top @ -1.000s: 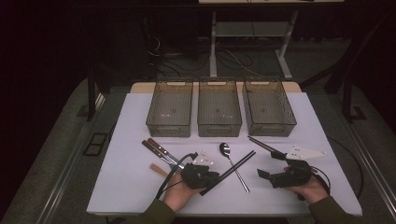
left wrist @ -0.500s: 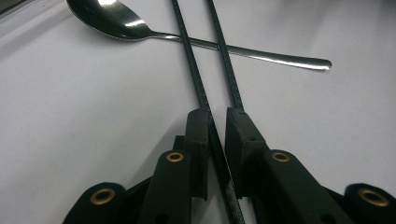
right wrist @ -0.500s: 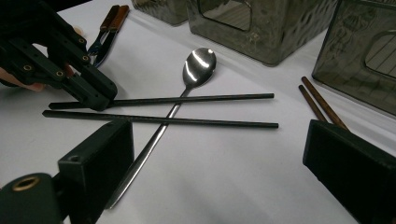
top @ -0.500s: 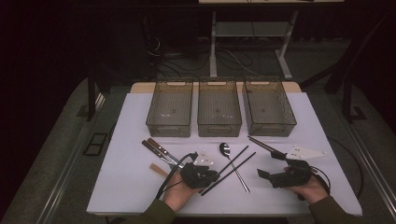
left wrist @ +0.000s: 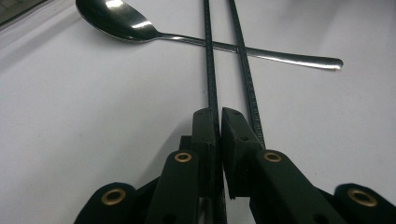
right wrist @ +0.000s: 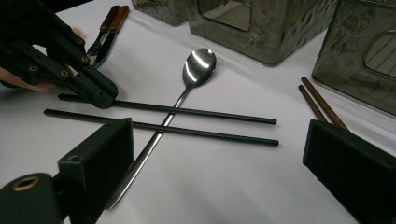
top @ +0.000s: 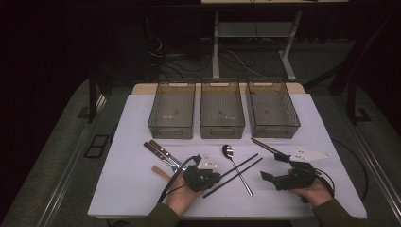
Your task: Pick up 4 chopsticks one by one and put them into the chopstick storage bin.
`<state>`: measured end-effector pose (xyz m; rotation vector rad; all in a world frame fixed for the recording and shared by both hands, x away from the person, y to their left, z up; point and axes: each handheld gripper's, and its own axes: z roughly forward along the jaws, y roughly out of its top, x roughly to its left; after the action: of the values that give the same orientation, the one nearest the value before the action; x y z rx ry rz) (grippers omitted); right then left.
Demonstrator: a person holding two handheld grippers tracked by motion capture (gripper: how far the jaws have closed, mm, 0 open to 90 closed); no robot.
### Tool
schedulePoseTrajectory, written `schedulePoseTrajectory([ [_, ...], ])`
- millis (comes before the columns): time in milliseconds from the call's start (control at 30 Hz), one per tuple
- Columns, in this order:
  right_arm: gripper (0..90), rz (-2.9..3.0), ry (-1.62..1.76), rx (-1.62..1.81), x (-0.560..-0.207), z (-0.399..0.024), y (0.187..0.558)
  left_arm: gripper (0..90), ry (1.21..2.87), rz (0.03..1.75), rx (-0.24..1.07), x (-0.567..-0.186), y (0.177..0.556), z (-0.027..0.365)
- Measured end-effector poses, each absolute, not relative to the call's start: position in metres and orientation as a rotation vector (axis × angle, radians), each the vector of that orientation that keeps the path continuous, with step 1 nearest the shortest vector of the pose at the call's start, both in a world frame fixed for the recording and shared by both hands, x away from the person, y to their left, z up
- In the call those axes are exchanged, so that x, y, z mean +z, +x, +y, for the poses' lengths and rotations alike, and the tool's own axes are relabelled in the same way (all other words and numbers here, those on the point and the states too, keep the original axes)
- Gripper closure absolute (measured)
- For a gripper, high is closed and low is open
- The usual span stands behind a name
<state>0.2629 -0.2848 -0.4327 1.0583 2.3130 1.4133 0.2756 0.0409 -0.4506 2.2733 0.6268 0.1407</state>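
Two black chopsticks lie side by side across the handle of a steel spoon (top: pixel 236 170) (left wrist: pixel 116 21) (right wrist: pixel 198 63). My left gripper (top: pixel 218 177) (left wrist: pixel 218 116) (right wrist: pixel 100 95) is shut on the near end of one black chopstick (top: pixel 243 163) (left wrist: pixel 208 56) (right wrist: pixel 210 113). Its jaws have just been closing, with that stick between them. The other black chopstick (top: pixel 246 168) (left wrist: pixel 240 56) (right wrist: pixel 219 134) rests free on the table beside the jaws. My right gripper (top: pixel 274 166) (right wrist: pixel 219 140) stands open to the right of the spoon, holding nothing.
Three mesh baskets (top: pixel 172 113) (top: pixel 222 111) (top: pixel 272 111) stand in a row at the back of the white table (top: pixel 132 189). A brown-handled knife and fork (top: pixel 161 153) lie at the left. Brown chopsticks (top: pixel 265 145) (right wrist: pixel 317 105) lie by the right gripper.
The two black chopsticks lay together as one line; they have since spread apart and now lie parallel across the spoon. Both hands have stayed in place.
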Motion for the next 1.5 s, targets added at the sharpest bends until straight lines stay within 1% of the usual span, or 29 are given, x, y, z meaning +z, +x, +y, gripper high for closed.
schedulePoseTrajectory([
  [233, 8.7, 2.316, 1.061, 1.412, -0.432, -0.285, 0.263, 84.9, 2.261, 0.643, 0.154, -0.451, 0.274, 0.041],
  [533, 8.7, 2.322, 1.029, 1.395, -0.434, -0.284, 0.263, 85.0, 2.228, 0.666, 0.116, -0.452, 0.277, 0.042],
  [567, 8.7, 2.323, 1.02, 1.391, -0.434, -0.283, 0.263, 85.0, 2.246, 0.651, 0.113, -0.451, 0.278, 0.043],
  [733, 8.7, 2.335, 1.013, 1.362, -0.437, -0.283, 0.265, 85.0, 2.234, 0.638, 0.099, -0.448, 0.279, 0.046],
  [767, 8.7, 2.339, 1.014, 1.351, -0.437, -0.283, 0.266, 85.1, 2.211, 0.653, 0.091, -0.448, 0.279, 0.045],
  [833, 8.7, 2.344, 1.018, 1.348, -0.438, -0.285, 0.265, 85.0, 2.221, 0.638, 0.08, -0.446, 0.28, 0.048],
  [1033, 8.7, 2.349, 1.006, 1.342, -0.438, -0.287, 0.262, 85.0, 2.187, 0.64, 0.041, -0.445, 0.279, 0.047],
  [1267, 8.7, 2.348, 1.011, 1.363, -0.438, -0.29, 0.261, 85.0, 2.198, 0.598, 0.014, -0.441, 0.281, 0.052],
  [1500, 8.7, 2.345, 1.013, 1.378, -0.437, -0.289, 0.261, 85.0, 2.181, 0.593, -0.01, -0.434, 0.282, 0.057],
])
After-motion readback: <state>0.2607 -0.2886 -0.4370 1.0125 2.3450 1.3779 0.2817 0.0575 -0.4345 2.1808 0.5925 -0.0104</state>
